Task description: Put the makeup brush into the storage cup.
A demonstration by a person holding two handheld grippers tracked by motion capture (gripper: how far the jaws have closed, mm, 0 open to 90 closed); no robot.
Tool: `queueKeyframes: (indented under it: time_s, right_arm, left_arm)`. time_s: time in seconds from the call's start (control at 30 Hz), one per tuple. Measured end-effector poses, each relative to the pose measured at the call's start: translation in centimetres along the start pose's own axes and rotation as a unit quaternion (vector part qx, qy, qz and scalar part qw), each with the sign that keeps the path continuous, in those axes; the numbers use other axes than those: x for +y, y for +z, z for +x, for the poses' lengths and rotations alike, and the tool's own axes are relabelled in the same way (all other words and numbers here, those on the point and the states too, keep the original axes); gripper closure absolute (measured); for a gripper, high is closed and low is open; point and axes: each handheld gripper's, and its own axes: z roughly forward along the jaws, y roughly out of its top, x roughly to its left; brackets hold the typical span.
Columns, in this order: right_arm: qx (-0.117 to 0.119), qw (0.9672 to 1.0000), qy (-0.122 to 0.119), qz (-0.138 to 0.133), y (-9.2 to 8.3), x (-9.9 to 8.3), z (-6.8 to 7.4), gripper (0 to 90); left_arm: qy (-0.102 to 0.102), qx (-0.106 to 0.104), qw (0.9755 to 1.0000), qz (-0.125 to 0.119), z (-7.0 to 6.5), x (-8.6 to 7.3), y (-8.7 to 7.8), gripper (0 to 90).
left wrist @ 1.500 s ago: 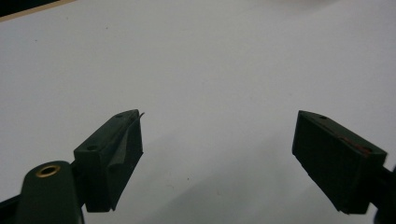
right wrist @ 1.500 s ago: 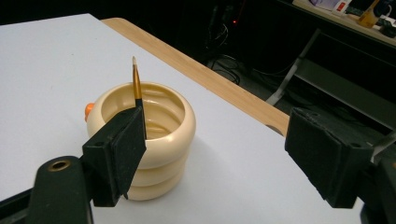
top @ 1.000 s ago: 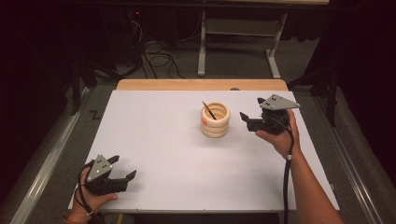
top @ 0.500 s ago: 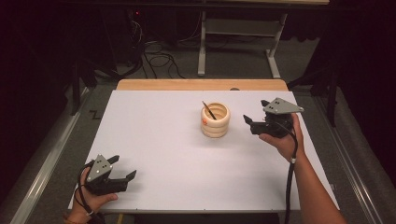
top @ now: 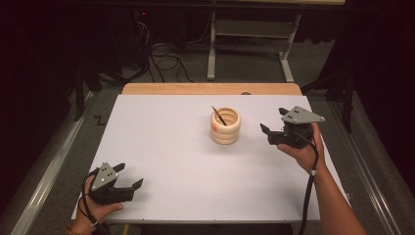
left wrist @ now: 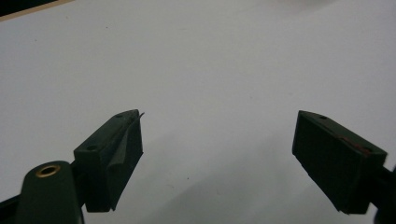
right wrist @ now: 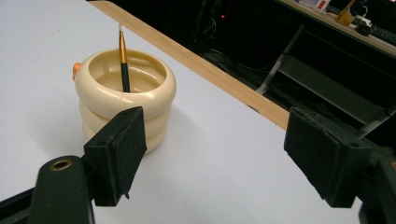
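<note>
Since the earlier frame, right gripper (top: 275, 128) has drifted toward the frame's right, jaws apart; ringed holder (top: 225, 126) with upright brush (top: 219, 116) lies just left. Left gripper (top: 128, 177), also apart, sits far.

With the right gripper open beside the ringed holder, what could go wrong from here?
1. The cream ringed holder stands free on the white table; a push from the right gripper might slide or tip it.
2. The thin brush leans loosely inside the holder, so a pinch may slip or knock it aside.
3. The left gripper, open at the near edge of the table, is too far away to steady the holder.
</note>
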Motion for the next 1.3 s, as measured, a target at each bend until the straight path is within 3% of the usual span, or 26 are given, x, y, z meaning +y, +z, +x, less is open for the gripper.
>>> queueKeyframes:
  time_s: [0.63, 1.3]
  right_arm:
    - [-0.005, 0.9997, -0.021, 0.009, -1.2, -1.3, 0.2, 21.9]
    - [-0.009, 0.9998, -0.016, 0.008, -2.7, -3.8, 0.0, 21.9]
  left_arm:
    - [0.000, 0.001, 1.0000, 0.001, 0.0, 0.0, 0.0, 17.1]
    - [0.002, 0.002, 1.0000, 0.005, -0.2, 0.0, 0.2, 17.1]
